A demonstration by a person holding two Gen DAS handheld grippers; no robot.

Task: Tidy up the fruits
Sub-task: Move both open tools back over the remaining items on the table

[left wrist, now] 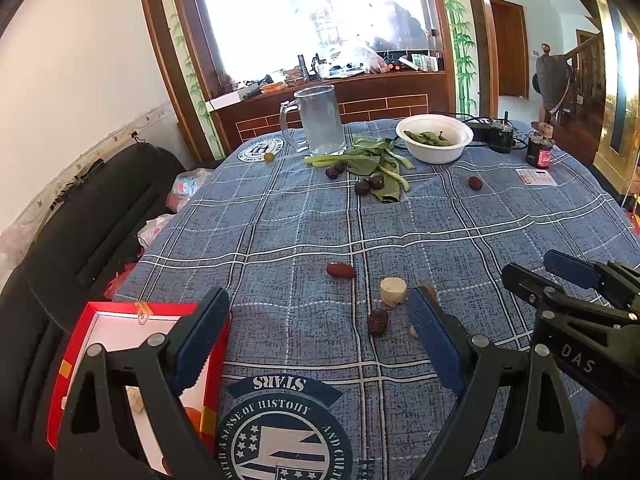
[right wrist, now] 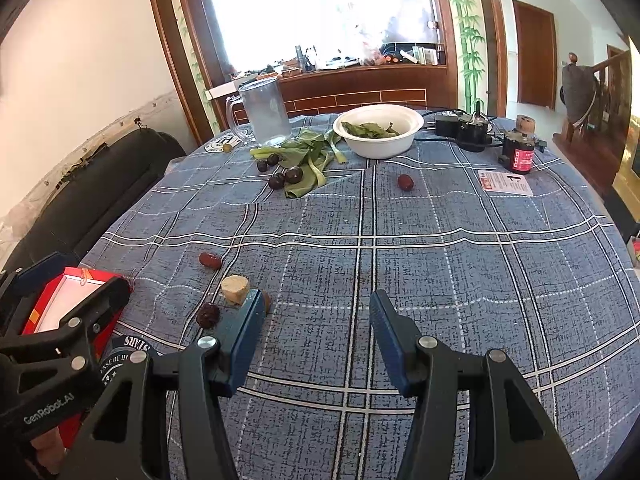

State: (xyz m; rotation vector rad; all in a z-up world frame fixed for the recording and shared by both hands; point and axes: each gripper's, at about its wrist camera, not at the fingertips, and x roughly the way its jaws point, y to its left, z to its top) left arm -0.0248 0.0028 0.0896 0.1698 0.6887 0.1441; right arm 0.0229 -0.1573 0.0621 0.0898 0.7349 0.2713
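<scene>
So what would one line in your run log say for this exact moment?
left gripper: open, empty | right gripper: open, empty | red box: near-left table edge | red date, pale chunk: loose on cloth

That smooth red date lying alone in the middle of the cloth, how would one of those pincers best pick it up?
Grip the smooth red oblong date across its narrow middle, coming down from above. It lies flat on its side on the blue checked tablecloth, long axis across the left view, clear of its neighbours, so fingers probably fit on its near and far sides.

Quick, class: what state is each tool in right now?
Left tool: open, holding nothing.
Right tool: open, holding nothing.
</scene>
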